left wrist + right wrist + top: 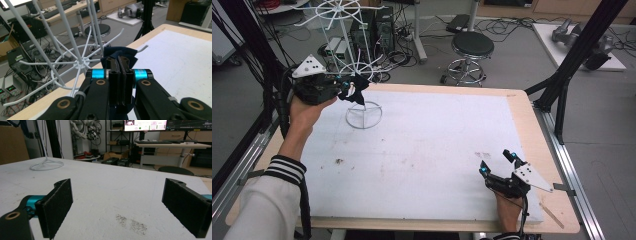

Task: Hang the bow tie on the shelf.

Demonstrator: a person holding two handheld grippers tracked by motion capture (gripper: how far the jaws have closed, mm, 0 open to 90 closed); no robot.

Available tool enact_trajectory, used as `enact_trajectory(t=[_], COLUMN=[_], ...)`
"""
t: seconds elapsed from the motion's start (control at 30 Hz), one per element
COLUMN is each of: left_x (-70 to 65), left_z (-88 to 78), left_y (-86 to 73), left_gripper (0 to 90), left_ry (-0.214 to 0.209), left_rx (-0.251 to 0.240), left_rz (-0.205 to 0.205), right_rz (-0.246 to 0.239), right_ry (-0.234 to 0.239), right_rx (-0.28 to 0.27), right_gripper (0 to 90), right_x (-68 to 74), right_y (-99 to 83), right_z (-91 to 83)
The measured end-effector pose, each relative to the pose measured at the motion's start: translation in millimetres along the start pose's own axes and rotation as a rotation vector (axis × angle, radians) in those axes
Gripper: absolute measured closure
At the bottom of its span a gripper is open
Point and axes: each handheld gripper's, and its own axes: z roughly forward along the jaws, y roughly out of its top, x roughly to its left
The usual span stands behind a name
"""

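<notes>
My left claw [346, 89] is clamped on a dark blue cloth [119, 53], holding it up at the far left corner of the table [422, 150], right against the white wire rack [80, 62] (one hook tip pokes out just beside the cloth). My right claw [497, 162] rests low on the table's near right, jaws wide apart.
</notes>
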Motion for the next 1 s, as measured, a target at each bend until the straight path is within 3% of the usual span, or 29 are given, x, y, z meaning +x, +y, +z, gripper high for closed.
enact_trajectory(t=[0.43,0.5,0.57,0.67,0.9,1.0], left_x=[3.5,3.4,2.6,1.6,-0.5,-1.3], left_z=[2.4,3.2,3.9,4.1,1.0,-2.4], left_y=[1.0,1.3,1.4,2.3,1.5,-3.1], left_gripper=[82.4,74.3,72.6,54.6,23.9,16.7], left_ry=[0.031,0.037,0.035,0.051,0.048,0.045], left_rx=[0.025,0.025,0.022,0.009,-0.053,-0.063], left_rz=[0.000,-0.003,-0.005,-0.017,-0.046,-0.047], right_rz=[0.000,-0.001,0.003,0.004,0.011,0.009], right_ry=[0.000,0.000,0.001,0.004,0.009,0.010], right_rx=[0.001,0.001,0.001,0.002,0.001,0.000], right_gripper=[8.8,8.9,8.8,8.9,8.9,8.8], right_x=[0.0,0.1,-0.1,-0.3,-0.5,-0.4], right_y=[-0.1,0.0,0.0,-0.1,-0.2,-0.3], right_z=[-0.1,-0.1,-0.1,-0.3,-0.9,-1.0])
